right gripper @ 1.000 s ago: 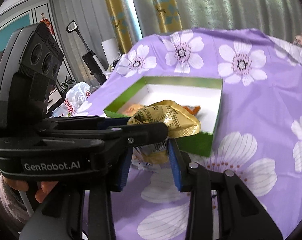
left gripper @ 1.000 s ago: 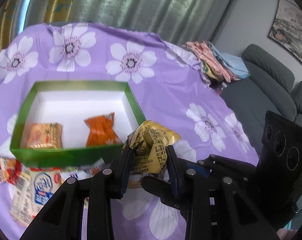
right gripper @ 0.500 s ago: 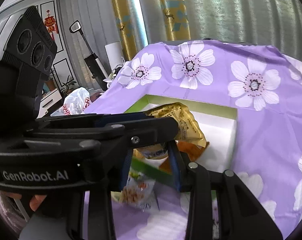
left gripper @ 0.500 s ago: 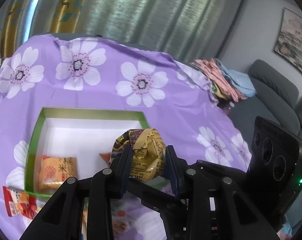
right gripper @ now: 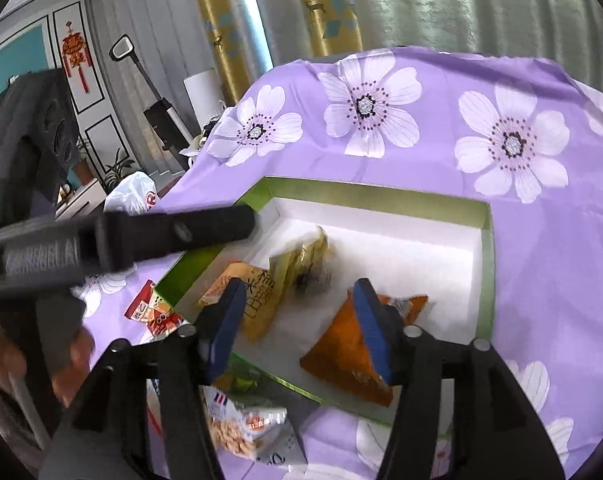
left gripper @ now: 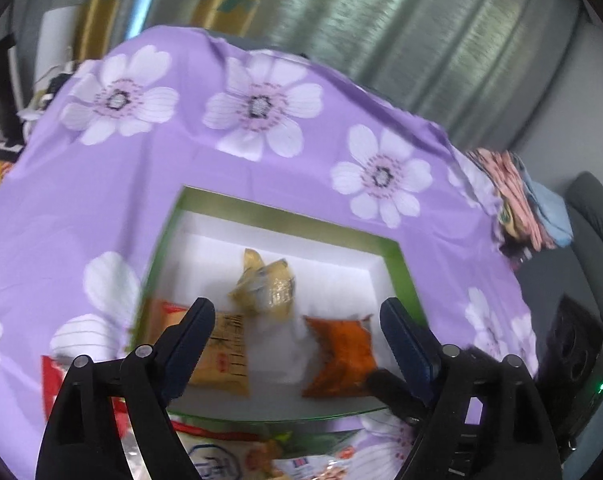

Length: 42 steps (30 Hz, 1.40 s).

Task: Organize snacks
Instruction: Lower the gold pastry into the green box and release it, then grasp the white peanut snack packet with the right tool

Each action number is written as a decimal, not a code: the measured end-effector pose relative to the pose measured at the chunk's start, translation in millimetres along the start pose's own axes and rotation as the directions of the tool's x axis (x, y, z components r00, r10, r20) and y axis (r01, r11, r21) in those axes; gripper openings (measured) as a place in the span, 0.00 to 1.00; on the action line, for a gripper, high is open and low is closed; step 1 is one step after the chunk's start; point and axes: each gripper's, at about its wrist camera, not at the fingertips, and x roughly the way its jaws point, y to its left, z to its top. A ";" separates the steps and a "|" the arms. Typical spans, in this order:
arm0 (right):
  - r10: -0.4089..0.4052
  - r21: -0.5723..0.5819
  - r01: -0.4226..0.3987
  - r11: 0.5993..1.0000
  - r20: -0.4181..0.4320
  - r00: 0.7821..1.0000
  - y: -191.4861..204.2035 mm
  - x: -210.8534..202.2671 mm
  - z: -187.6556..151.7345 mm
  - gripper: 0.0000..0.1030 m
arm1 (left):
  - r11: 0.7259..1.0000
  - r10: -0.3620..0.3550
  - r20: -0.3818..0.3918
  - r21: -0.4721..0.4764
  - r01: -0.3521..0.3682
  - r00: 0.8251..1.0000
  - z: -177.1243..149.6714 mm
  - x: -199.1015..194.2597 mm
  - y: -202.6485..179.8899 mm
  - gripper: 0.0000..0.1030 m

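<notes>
1. My left gripper (left gripper: 297, 322) has its jaws opening, already wide, with nothing pressed between them. My right gripper (right gripper: 297, 312) is opening too, narrower, and also grips nothing.
2. The gold packet (left gripper: 267, 286) lies loose in the green box (left gripper: 285, 216), blurred, near the middle of the white floor. From my left fingertips it sits at about twelve o'clock, just beyond them; from my right, about eleven o'clock.
3. Its long axis runs roughly from six to twelve o'clock in the left view, one twisted end pointing away from me.
4. Beside it lie a pale orange packet (left gripper: 221, 350) at seven o'clock and a dark orange packet (left gripper: 339, 350) at five o'clock.
5. More packets wait outside the box's near wall, among them a red packet (right gripper: 153, 312); I judge the left gripper nearer those.
6. Writing: the pale orange packet carries large Chinese characters, too blurred for me to read. Nothing else is legible.
</notes>
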 end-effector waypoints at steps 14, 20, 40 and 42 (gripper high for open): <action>0.011 0.052 -0.010 0.999 -0.008 1.000 2.3 -46.6 -38.5 0.69 | 0.998 0.063 0.007 -0.003 -0.063 0.998 -36.1 -42.6 17.9 0.89; 0.020 0.052 -0.018 0.998 -0.048 0.999 12.2 -46.7 -60.7 0.70 | 0.998 0.043 -0.058 0.055 -0.040 0.997 -62.1 -37.4 3.3 0.89; 0.075 0.064 -0.067 0.996 -0.120 0.990 20.6 -20.0 -93.6 0.70 | 0.985 -0.099 -0.226 0.113 0.127 0.969 -100.7 -4.5 -22.1 0.89; 0.083 0.066 -0.075 0.995 -0.121 0.989 20.9 -16.7 -93.5 0.70 | 0.985 -0.093 -0.227 0.119 0.122 0.969 -101.3 -2.4 -23.1 0.89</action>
